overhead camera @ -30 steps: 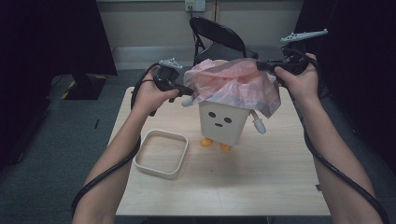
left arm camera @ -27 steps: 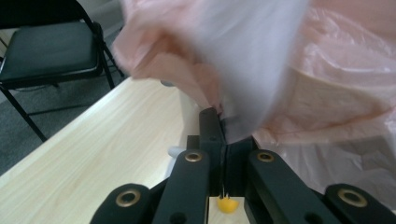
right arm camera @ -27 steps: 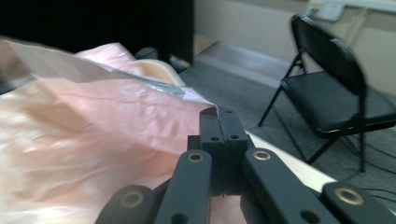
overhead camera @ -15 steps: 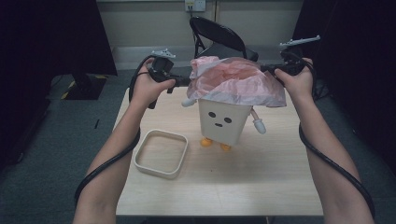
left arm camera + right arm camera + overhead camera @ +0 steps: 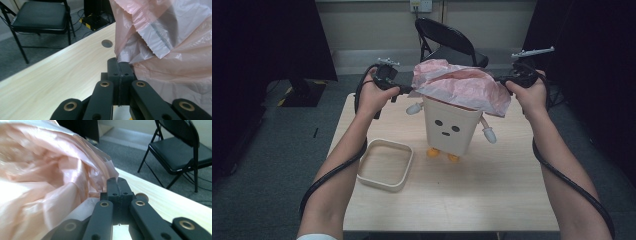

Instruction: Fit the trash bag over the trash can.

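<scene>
Both grippers, left gripper (image 5: 404, 90) and right gripper (image 5: 501, 79), clenched on pink bag (image 5: 464, 85) edges. Bag hiding bin (image 5: 449, 125) rim. No legible writing.

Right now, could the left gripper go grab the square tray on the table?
Probably not yet. The left gripper is shut on the pink plastic bag over the face bin. The path down to the cream tray looks free, but it must let go first.

- My left gripper (image 5: 119, 65): black jaws, brass-ringed pivots, small screws.
- My right gripper (image 5: 116, 182): the same, grey plate on top.
- Black cables trail along both forearms.
- White sleeve edge at 7 o'clock.
</scene>
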The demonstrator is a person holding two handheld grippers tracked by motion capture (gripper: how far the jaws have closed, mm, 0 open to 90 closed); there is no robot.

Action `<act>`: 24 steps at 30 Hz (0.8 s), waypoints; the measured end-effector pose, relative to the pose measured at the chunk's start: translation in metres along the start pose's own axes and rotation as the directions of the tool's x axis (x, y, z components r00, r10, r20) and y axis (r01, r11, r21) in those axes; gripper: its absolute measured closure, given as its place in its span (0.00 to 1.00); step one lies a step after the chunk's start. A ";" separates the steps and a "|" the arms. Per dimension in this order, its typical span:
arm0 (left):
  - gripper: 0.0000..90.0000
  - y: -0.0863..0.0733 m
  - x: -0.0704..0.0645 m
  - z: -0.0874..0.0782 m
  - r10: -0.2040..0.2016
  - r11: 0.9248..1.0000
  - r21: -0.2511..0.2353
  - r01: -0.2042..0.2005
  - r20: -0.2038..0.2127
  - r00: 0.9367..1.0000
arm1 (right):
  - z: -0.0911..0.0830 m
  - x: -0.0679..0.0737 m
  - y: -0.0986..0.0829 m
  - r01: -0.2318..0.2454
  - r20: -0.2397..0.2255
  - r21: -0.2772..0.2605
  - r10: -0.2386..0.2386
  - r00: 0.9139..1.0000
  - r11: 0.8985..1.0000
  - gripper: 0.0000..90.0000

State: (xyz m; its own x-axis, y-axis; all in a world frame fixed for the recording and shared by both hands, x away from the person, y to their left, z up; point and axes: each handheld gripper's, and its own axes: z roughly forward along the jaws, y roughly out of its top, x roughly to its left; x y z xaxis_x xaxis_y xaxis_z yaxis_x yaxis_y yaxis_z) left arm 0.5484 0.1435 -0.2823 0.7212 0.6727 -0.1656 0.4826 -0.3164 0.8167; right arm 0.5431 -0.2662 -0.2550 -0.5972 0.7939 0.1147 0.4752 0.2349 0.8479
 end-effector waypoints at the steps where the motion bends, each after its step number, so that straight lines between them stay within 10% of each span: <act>1: 1.00 0.000 0.000 -0.001 0.000 1.000 -0.003 0.000 -0.002 1.000 | -0.002 0.000 0.000 -0.004 -0.010 -0.008 0.004 1.000 1.000 1.00; 10: 0.98 0.004 -0.010 -0.027 0.031 0.997 -0.069 -0.029 0.031 0.999 | -0.025 0.008 -0.002 0.000 -0.010 -0.036 -0.001 1.000 0.999 1.00; 13: 0.62 0.001 -0.014 -0.031 0.043 0.993 -0.107 -0.041 0.008 0.999 | -0.030 0.012 -0.003 0.003 -0.004 -0.035 -0.003 1.000 0.999 1.00; 24: 0.45 -0.013 -0.039 -0.053 0.089 0.988 -0.131 -0.079 0.076 0.993 | -0.046 0.029 -0.005 0.039 0.027 0.000 -0.039 0.999 0.999 1.00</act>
State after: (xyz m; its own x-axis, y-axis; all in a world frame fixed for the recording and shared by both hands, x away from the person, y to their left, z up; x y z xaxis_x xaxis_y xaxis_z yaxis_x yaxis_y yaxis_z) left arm 0.4877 0.1571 -0.2573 0.7969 0.5892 -0.1336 0.3550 -0.2777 0.8927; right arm 0.4935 -0.2696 -0.2327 -0.5974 0.7991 0.0675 0.4515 0.2656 0.8518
